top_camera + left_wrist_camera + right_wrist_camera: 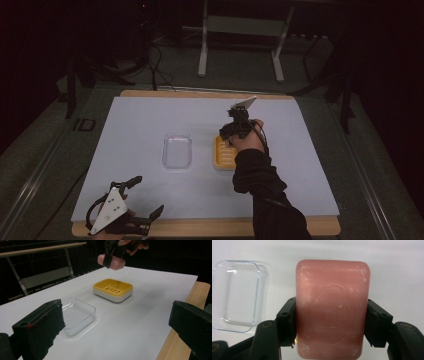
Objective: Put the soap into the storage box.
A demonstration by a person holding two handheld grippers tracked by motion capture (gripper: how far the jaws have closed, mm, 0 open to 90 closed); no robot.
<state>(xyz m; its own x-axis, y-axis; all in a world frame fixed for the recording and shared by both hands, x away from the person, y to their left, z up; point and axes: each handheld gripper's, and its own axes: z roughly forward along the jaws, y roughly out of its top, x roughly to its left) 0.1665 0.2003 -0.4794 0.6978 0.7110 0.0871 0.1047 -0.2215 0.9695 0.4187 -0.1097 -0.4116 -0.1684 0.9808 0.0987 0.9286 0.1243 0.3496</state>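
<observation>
Soap (333, 307), one; dishes, two

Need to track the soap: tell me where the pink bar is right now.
The pink soap bar is clamped in the right hand-held gripper, held in the air above the yellow soap dish, right of the clear lid.

from high up we look forward and down on the pale blue table sheet (150, 195). low on each gripper, we both see the clear plastic lid (75, 315).

The right gripper (235, 131), arm outstretched, has its jaws clamped; the left gripper (142, 197) rests, jaws seemingly spread.
</observation>
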